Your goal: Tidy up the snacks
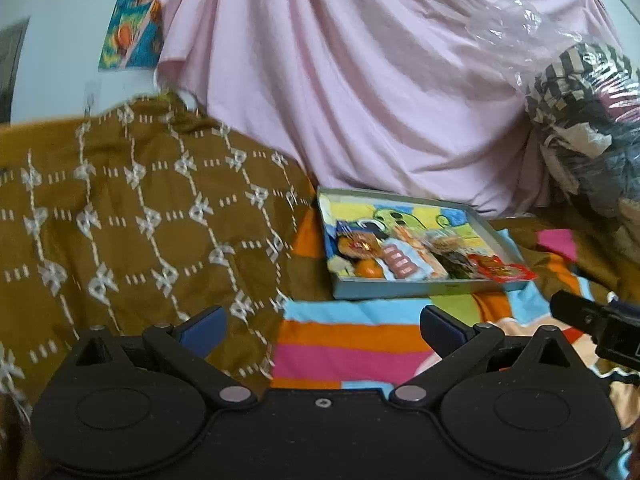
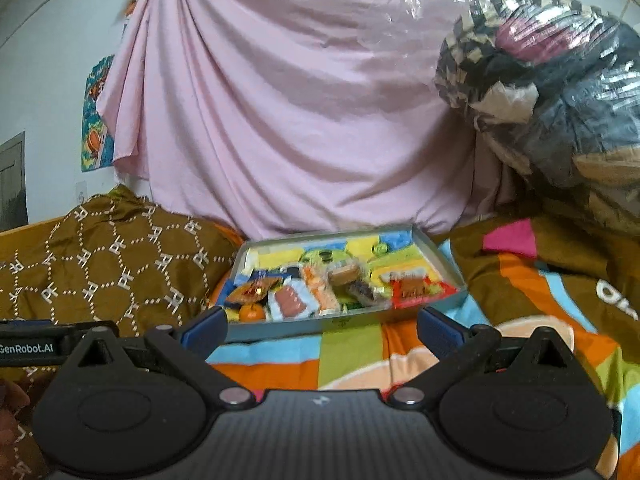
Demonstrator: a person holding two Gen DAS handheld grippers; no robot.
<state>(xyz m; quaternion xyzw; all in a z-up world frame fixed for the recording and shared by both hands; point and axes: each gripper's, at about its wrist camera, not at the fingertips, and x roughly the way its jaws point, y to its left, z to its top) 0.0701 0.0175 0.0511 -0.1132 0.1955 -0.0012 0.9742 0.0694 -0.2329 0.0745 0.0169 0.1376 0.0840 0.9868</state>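
Snacks: light, crinkly, slippery packets in shallow grey cardboard tray (image 2: pixel 348 326); pinch edges. Left gripper (image 1: pixel 322 330), right gripper (image 2: pixel 322 328): wide, empty.

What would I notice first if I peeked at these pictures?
Probably the big pink sheet hanging across the whole back. Below it, a shallow grey tray full of bright snack packets sits on a striped, colourful blanket, with a small orange fruit at its front left corner. In front, both tools, left and right, are open and hold nothing.
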